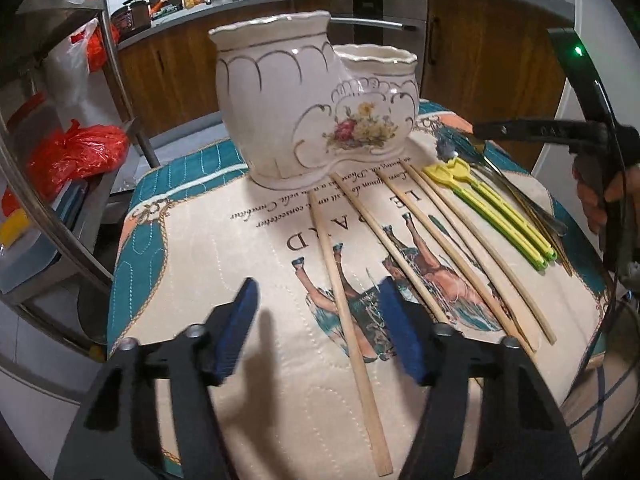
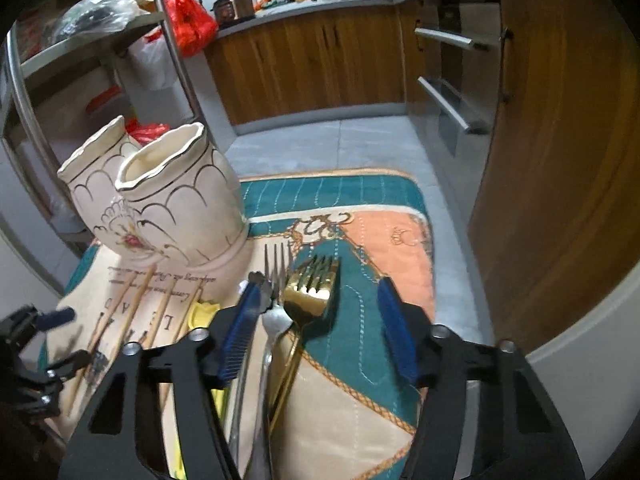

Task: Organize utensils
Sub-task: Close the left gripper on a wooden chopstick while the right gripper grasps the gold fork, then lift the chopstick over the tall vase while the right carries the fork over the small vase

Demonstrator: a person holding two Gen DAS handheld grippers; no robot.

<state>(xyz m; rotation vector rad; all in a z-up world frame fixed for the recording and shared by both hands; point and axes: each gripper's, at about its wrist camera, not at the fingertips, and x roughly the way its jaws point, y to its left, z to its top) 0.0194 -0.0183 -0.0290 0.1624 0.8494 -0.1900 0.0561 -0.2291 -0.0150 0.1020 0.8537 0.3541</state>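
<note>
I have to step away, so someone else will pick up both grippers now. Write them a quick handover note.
Left gripper: open, over the leftmost wooden chopstick, nothing held.
Right gripper: open, above the gold fork and silver fork, nothing held.
Ceramic holder: upright on the mat; no utensil shows above its rims.
Four chopsticks, yellow-green plastic utensils and the metal cutlery lie on the mat.
Done: nothing. Left: everything into the holder.

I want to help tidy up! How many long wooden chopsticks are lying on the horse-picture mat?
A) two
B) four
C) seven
B: four pale wooden chopsticks lie side by side on the quilted horse-picture mat, between the white flowered ceramic holder and the yellow-green plastic utensils.
</note>
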